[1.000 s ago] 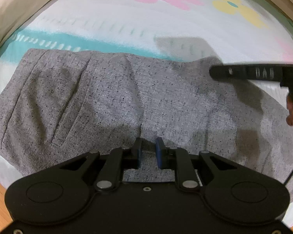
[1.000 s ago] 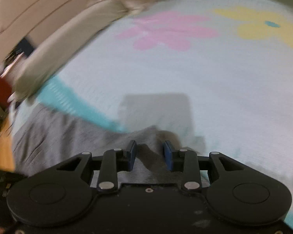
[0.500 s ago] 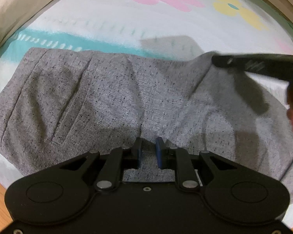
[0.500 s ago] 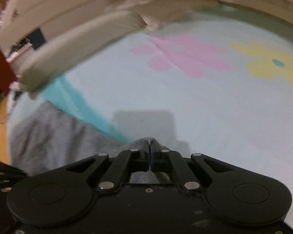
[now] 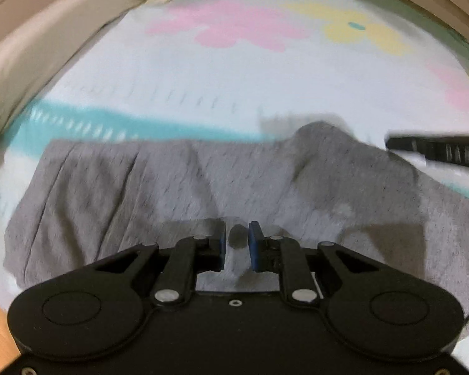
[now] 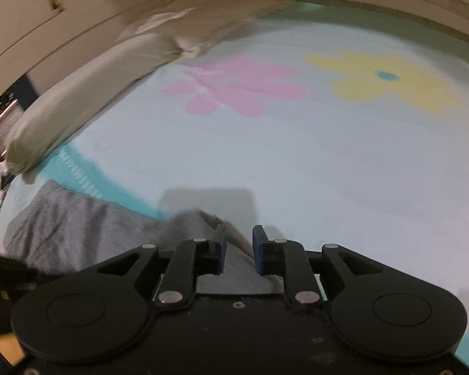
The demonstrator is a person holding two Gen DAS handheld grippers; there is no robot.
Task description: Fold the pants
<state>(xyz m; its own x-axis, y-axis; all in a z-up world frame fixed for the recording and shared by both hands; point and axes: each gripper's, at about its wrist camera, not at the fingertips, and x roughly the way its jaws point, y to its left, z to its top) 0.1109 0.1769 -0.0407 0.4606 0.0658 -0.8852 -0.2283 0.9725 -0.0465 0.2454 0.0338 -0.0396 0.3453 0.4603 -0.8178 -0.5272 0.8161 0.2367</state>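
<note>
One flowered bedspread [image 6: 297,162] under grey pants [image 5: 178,181], beige pillow [image 6: 87,100] alongside

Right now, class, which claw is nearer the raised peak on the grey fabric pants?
Right. The right claw sits at the raised peak of the grey fabric pants; the left claw is over the near edge.

Speckled grey pants [image 5: 178,187], pale sheet [image 6: 328,172] with pink and yellow flowers, teal band

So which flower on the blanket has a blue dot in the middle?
The yellow flower, off to the right. It has a small teal-blue dot at its centre; the pink flower beside it, on its left, has none.
</note>
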